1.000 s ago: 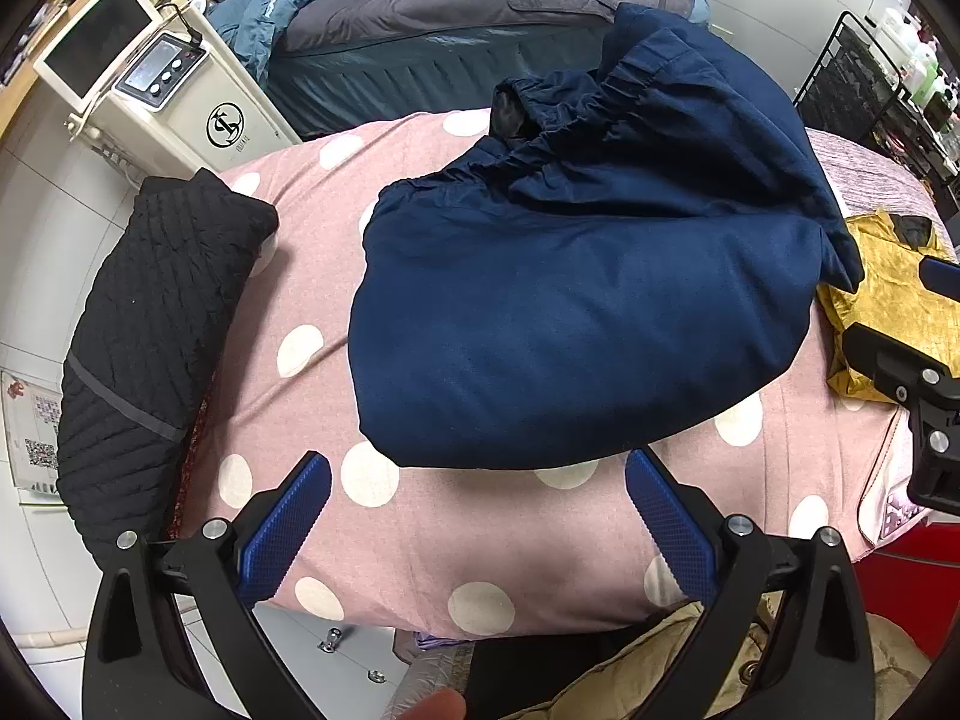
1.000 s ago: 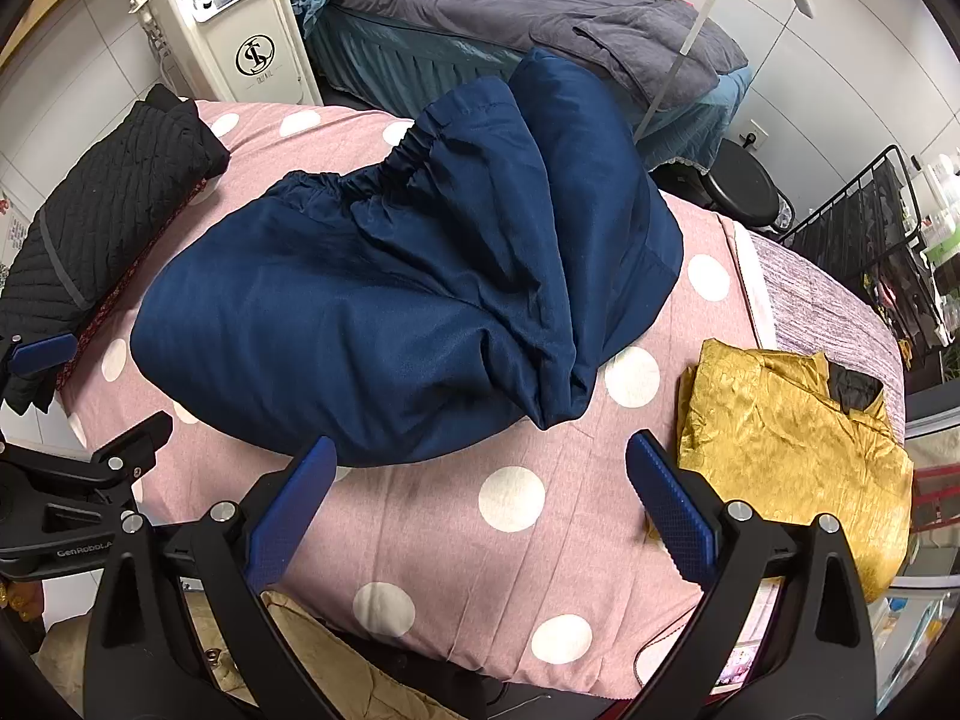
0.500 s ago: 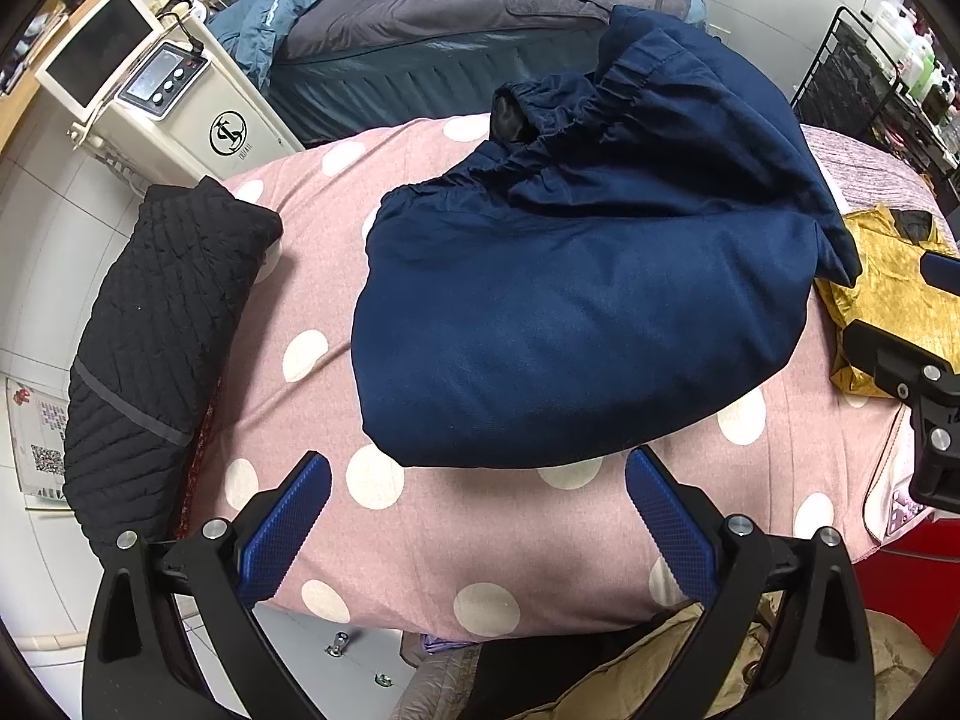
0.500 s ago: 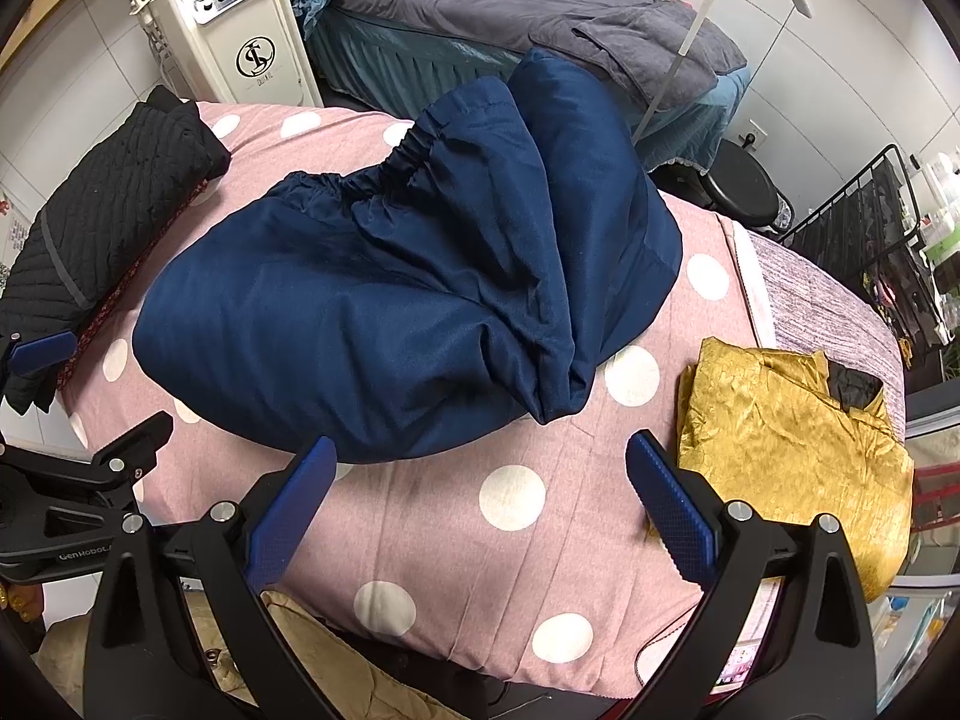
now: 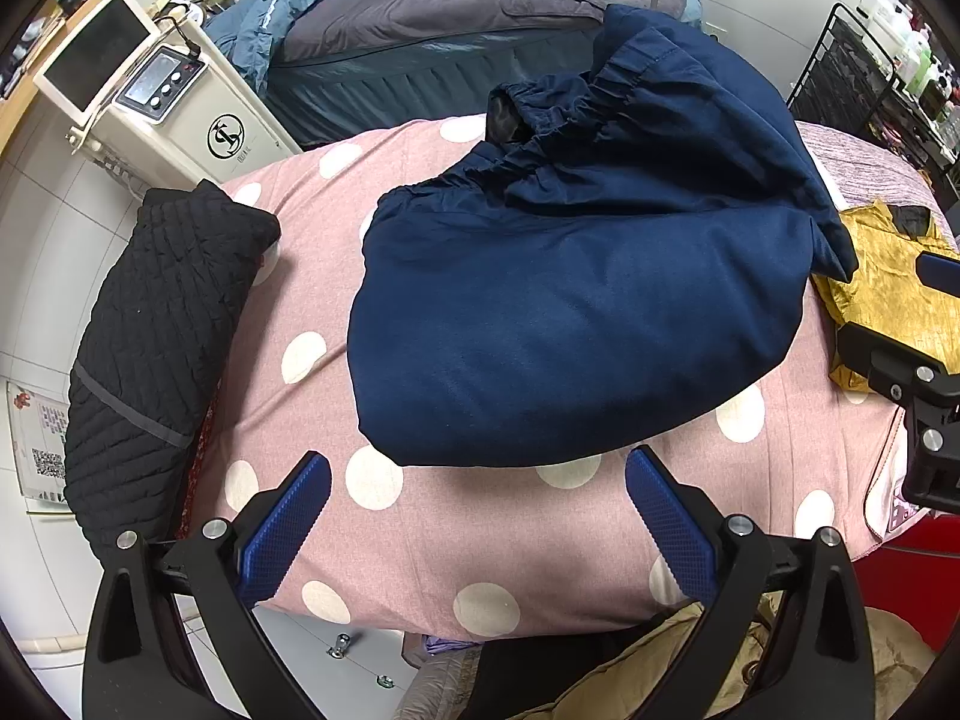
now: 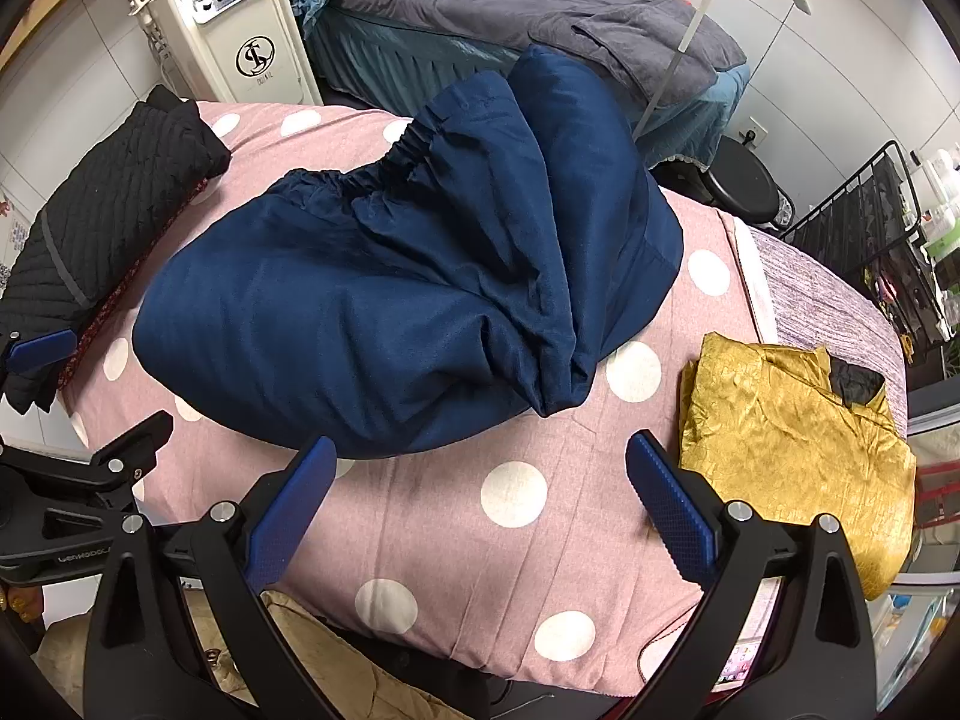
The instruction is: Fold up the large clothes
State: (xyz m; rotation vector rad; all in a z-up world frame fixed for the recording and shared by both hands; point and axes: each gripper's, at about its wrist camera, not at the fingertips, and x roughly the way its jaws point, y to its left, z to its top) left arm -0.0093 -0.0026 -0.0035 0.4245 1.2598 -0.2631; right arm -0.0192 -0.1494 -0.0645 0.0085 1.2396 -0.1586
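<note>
A large navy blue garment [image 5: 576, 294] [image 6: 408, 300] with a gathered elastic edge lies bunched in the middle of the pink polka-dot table cover [image 5: 456, 534] [image 6: 516, 510]. My left gripper [image 5: 477, 474] hovers open over the cover's near edge, just short of the garment's front fold, holding nothing. My right gripper [image 6: 480, 456] is open too, its left finger close to the garment's front edge, with nothing between the fingers. Each gripper also shows at the side of the other's view.
A folded black quilted jacket [image 5: 156, 330] [image 6: 102, 222] lies along the left edge. A folded mustard-yellow garment [image 6: 792, 438] [image 5: 888, 294] sits at the right. Behind stand a white machine [image 5: 180, 114], a massage bed [image 6: 510, 18] and a black wire rack [image 6: 870, 228].
Both views shifted only slightly toward the garment. The garment itself has not moved, and both grippers stay open.
</note>
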